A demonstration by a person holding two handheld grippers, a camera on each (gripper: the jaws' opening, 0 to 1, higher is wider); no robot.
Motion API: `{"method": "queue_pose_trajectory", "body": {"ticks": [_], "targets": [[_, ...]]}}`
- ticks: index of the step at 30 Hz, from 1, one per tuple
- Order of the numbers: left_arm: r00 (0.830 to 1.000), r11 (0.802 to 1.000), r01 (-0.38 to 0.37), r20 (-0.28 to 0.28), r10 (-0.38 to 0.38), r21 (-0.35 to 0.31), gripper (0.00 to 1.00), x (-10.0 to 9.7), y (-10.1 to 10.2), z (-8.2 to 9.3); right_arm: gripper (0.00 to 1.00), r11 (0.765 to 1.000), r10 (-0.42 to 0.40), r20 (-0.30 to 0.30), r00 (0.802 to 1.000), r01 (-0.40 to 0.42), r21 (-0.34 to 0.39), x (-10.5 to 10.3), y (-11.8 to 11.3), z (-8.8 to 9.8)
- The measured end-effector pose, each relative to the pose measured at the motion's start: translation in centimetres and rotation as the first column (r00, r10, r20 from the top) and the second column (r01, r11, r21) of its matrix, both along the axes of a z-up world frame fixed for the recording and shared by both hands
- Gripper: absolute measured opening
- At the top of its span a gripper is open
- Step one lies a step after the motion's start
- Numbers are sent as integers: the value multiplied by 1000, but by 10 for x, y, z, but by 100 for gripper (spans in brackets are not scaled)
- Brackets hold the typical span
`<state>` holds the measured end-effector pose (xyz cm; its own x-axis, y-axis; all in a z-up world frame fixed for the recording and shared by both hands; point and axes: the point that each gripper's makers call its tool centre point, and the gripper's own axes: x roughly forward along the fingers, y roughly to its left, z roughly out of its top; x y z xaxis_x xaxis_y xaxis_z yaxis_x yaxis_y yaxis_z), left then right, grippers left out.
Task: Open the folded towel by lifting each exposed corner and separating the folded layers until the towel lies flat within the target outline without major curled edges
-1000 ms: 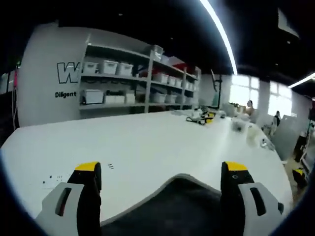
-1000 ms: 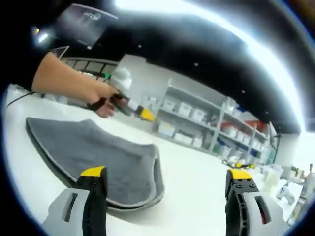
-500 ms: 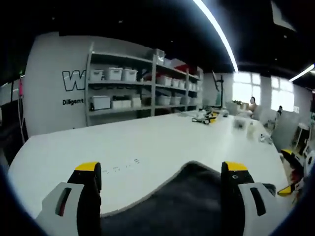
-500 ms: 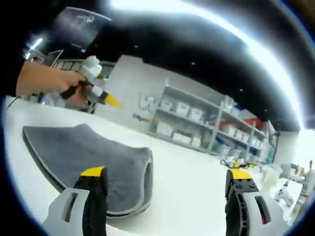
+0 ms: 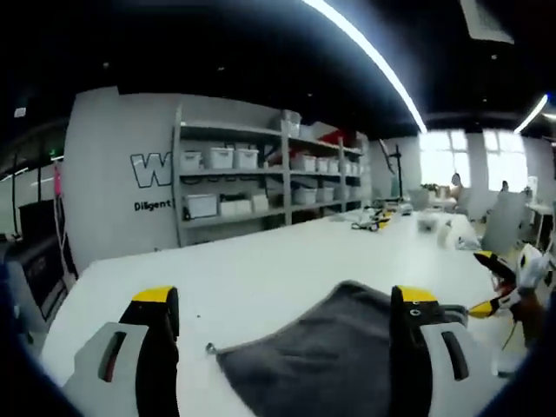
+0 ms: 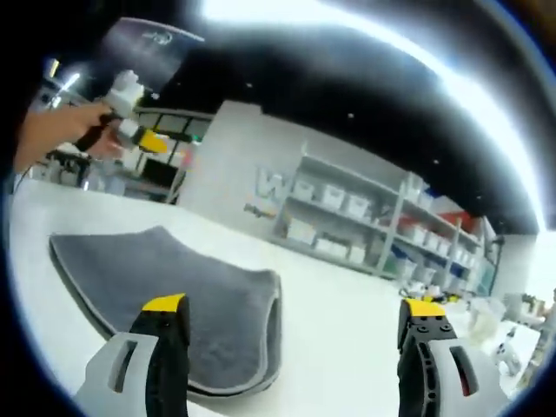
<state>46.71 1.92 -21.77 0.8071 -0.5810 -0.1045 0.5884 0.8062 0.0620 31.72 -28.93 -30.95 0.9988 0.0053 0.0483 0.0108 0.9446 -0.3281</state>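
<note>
The grey towel (image 6: 174,291) lies folded on the white desk (image 5: 287,261), a doubled edge showing; both grippers, left gripper (image 5: 282,317) and right gripper (image 6: 291,326), hover above with fingers wide apart, empty. Next: descend and pinch a top-layer corner

Dark grey towel (image 6: 174,291), white table (image 5: 287,261), yellow-tipped grey right gripper (image 6: 295,326)

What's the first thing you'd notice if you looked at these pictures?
The big dark grey towel lying on the white table, with one edge curled up in the right gripper view. Next, the yellow-tipped grippers: the right gripper wide open beside the towel, and the left gripper, held by a hand, raised above it. Behind stand shelves full of white boxes.
</note>
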Motion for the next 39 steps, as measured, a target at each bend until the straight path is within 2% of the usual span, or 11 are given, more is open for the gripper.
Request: {"method": "queue_pose_trajectory", "body": {"ticks": [2, 5, 10, 13, 18, 20, 21, 26, 30, 33, 39], "targets": [[1000, 999, -12, 12, 12, 39, 100, -15, 13, -4, 100, 1000, -3, -2, 1000, 3, -3, -2, -2, 1], [1000, 999, -21, 22, 20, 37, 100, -33, 26, -6, 100, 1000, 5, -4, 1000, -5, 11, -6, -5, 4], [999, 998, -39, 34, 38, 42, 100, -56, 48, -17, 100, 990, 87, -19, 996, -84, 112, -11, 4, 6], [999, 999, -42, 29, 41, 33, 100, -69, 66, -25, 100, 989, 97, -23, 995, -93, 111, -14, 5, 5], [999, 999, -47, 23, 47, 26, 100, -88, 78, -36, 100, 987, 113, -25, 993, -109, 114, -21, 9, 4], [998, 997, -65, 29, 64, 52, 100, -93, 82, -42, 100, 985, 136, -30, 990, -132, 115, -23, 15, 3], [996, 993, -85, 35, 83, 85, 100, -99, 86, -50, 100, 983, 147, -30, 989, -143, 115, -25, 18, 2], [998, 992, -68, 1, 68, 107, 100, -123, 83, -81, 100, 983, 150, -23, 988, -146, 110, -27, 16, 5], [997, 988, -66, -17, 69, 142, 100, -128, 85, -99, 100, 985, 143, -45, 989, -137, 109, -28, 10, 4], [997, 990, -64, -25, 68, 125, 100, -130, 86, -99, 100, 987, 134, -35, 990, -130, 97, -32, 5, 8], [999, 994, -49, -13, 51, 100, 100, -141, 68, -94, 99, 989, 110, -35, 993, -106, 100, -32, -10, 8]]}}
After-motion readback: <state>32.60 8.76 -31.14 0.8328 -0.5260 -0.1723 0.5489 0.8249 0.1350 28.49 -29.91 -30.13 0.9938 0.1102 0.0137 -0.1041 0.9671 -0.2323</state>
